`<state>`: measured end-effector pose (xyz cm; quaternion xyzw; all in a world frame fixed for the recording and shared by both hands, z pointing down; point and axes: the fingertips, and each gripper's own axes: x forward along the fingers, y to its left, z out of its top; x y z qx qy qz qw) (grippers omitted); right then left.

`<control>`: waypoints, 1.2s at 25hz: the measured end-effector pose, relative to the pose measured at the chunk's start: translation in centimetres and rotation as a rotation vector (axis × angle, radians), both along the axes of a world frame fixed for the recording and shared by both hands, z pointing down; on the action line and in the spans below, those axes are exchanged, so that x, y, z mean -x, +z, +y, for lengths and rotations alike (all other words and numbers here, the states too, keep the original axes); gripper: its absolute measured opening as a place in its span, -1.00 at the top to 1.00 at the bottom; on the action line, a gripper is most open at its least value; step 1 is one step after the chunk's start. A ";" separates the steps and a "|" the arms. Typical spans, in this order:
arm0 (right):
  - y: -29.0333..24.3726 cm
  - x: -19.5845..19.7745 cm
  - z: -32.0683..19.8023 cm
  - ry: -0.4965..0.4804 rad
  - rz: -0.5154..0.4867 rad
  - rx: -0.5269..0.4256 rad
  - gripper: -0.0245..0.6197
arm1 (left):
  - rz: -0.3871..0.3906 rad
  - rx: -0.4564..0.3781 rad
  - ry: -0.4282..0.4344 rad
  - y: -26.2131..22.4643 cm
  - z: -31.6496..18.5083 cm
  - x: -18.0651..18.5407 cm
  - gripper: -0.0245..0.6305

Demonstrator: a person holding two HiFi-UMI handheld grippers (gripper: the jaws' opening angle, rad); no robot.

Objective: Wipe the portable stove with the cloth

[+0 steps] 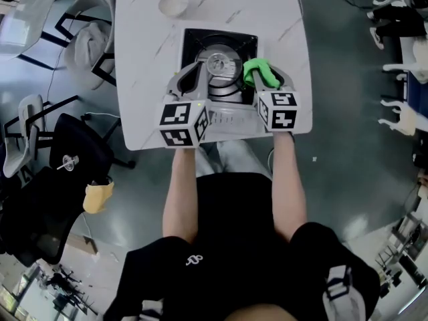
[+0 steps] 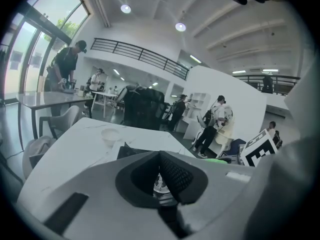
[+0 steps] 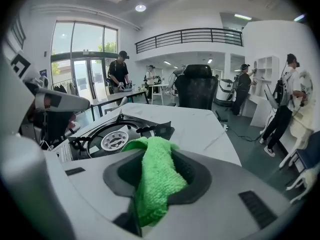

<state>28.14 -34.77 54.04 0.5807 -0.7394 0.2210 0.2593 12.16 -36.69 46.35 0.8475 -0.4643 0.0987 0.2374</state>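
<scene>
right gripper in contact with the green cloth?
Touching. In the right gripper view, the right gripper has its jaws shut on the green cloth, pinched between them.

We see a bright green cloth (image 1: 259,72), a black portable stove (image 1: 194,39) with a silvery burner (image 1: 219,64), a white tabletop (image 1: 140,79) veined faint grey, a white bowl (image 1: 173,4)

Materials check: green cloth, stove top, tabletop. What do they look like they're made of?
Cloth: looks like microfibre terry, with a fuzzy looped pile, matte. Stove: likely metal, a black matte top plate with a shiny silver burner ring. Tabletop: white with grey veins, marble-look; real stone or laminate can't be told.
</scene>
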 end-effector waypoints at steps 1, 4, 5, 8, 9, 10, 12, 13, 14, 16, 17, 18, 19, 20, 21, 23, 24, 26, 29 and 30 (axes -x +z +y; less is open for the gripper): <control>0.0 -0.2 -0.5 -0.003 -0.006 -0.002 0.60 | -0.006 -0.002 -0.007 0.0 -0.1 -0.1 0.93; -0.1 -0.5 -1.7 -0.017 -0.023 -0.009 0.60 | -0.019 -0.024 -0.032 -0.5 -0.6 -0.4 0.93; -0.1 -0.6 -2.1 -0.020 -0.030 -0.011 0.60 | -0.024 -0.030 -0.038 -0.6 -0.8 -0.6 0.93; -0.2 -0.9 -3.2 -0.029 -0.049 -0.016 0.60 | -0.038 -0.035 -0.056 -0.8 -1.4 -1.0 0.93; -0.2 -1.0 -3.6 -0.030 -0.053 -0.019 0.60 | -0.043 -0.035 -0.062 -0.8 -1.6 -1.1 0.93; -0.1 -1.2 -4.0 -0.028 -0.058 -0.021 0.60 | -0.049 -0.035 -0.067 -0.8 -1.8 -1.2 0.93; -0.1 -1.5 -4.7 -0.012 -0.070 -0.021 0.60 | -0.059 -0.038 -0.079 -0.9 -2.3 -1.2 0.93; -0.1 -1.7 -5.1 -0.003 -0.074 -0.022 0.60 | -0.063 -0.041 -0.086 -1.0 -2.5 -1.3 0.93; -0.2 -1.9 -5.5 0.004 -0.076 -0.025 0.60 | -0.066 -0.045 -0.093 -1.2 -2.7 -1.3 0.93; -0.4 -2.4 -6.4 0.016 -0.070 -0.039 0.60 | -0.077 -0.054 -0.107 -1.4 -3.0 -1.3 0.93; -0.6 -2.7 -6.9 0.023 -0.067 -0.049 0.60 | -0.084 -0.058 -0.114 -1.5 -3.2 -1.2 0.93; -0.9 -3.0 -7.3 0.033 -0.063 -0.063 0.60 | -0.091 -0.061 -0.121 -1.6 -3.2 -1.1 0.93; -1.3 -3.3 -7.8 0.046 -0.058 -0.081 0.60 | -0.097 -0.064 -0.129 -1.7 -3.2 -0.9 0.93; -1.8 -3.5 -8.3 0.058 -0.051 -0.102 0.60 | -0.103 -0.067 -0.138 -1.9 -3.2 -0.5 0.93; -2.4 -3.5 -8.8 0.065 -0.044 -0.125 0.60 | -0.108 -0.070 -0.149 -2.1 -3.2 0.0 0.93; -3.7 -2.9 -9.7 0.051 -0.032 -0.168 0.60 | -0.112 -0.070 -0.176 -2.3 -3.4 1.2 0.93; -4.4 -2.4 -10.1 0.032 -0.030 -0.186 0.60 | -0.113 -0.068 -0.189 -2.3 -3.5 1.8 0.93; -5.1 -1.0 -10.8 -0.015 -0.026 -0.200 0.60 | -0.111 -0.068 -0.207 -2.5 -4.0 3.0 0.93; -4.3 1.1 -11.2 -0.079 -0.005 -0.141 0.60 | -0.103 -0.076 -0.205 -3.0 -4.7 4.0 0.93; -3.8 1.9 -11.2 -0.105 0.015 -0.115 0.60 | -0.099 -0.078 -0.204 -3.2 -5.0 4.4 0.93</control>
